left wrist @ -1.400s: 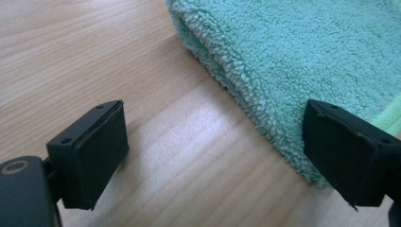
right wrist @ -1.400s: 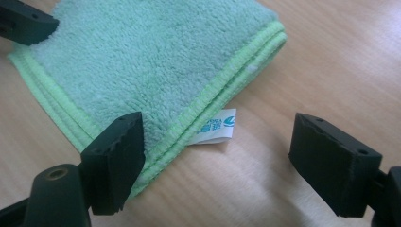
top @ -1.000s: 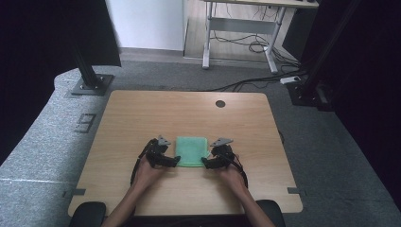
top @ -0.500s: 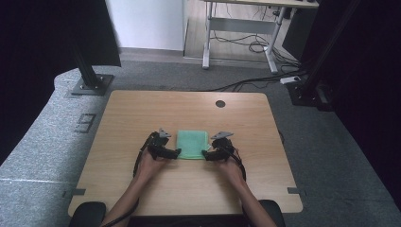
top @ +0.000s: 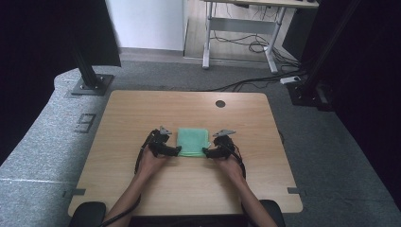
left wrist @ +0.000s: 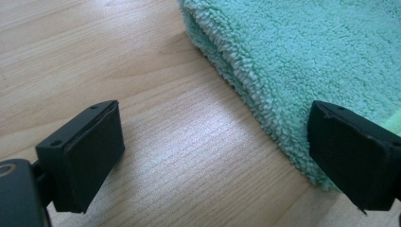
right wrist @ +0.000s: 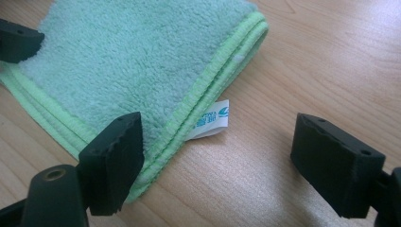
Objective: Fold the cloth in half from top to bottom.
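A folded green towel (top: 193, 141) lies flat near the middle of the wooden table (top: 142, 109). My left gripper (top: 173, 151) sits at the towel's near left corner and my right gripper (top: 209, 152) at its near right corner. In the left gripper view the left gripper (left wrist: 215, 123) is open over bare wood, its right pad (left wrist: 352, 161) over the towel's (left wrist: 302, 61) folded edge. In the right gripper view the right gripper (right wrist: 220, 127) is open, its left pad (right wrist: 116, 158) over the towel's (right wrist: 137, 61) stitched hem, beside a small white label (right wrist: 213, 118).
A round cable hole (top: 220, 103) lies in the table's far side. Black stand bases (top: 90, 85) rest on the grey carpet beyond the table, with another desk and cables (top: 246, 45) behind. A jaw of the other gripper (right wrist: 16, 40) shows at the right gripper view's top left.
Both hands and grippers have slid a little away from the person. The towel also lies slightly farther up the table than one second ago.
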`<state>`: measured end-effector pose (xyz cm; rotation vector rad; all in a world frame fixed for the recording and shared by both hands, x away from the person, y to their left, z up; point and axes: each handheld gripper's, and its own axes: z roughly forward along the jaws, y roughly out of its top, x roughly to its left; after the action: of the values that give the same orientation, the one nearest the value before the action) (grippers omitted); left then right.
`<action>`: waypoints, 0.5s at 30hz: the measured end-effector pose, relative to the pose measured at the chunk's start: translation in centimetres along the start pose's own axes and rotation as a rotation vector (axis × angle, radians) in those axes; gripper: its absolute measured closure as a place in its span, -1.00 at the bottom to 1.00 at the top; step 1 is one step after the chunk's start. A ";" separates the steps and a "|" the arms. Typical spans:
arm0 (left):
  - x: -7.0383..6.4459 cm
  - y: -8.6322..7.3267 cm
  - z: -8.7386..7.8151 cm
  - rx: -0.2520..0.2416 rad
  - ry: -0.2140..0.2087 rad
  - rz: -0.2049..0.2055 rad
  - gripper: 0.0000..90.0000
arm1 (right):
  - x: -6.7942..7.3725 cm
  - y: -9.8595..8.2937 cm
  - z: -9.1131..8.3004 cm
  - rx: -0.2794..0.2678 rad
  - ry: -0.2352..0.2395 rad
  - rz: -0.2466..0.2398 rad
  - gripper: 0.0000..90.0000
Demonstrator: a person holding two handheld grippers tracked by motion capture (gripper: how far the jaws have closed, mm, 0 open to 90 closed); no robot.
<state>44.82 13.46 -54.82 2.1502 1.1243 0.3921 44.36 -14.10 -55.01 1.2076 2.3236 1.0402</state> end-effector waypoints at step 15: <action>-0.8 0.4 -1.5 0.000 -0.044 0.076 -0.90 | 0.3 0.9 -1.5 0.029 0.027 -0.040 -0.82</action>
<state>43.77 13.24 -53.36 2.1953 1.0210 0.3772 43.80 -14.20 -53.28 1.1600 2.3807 1.0192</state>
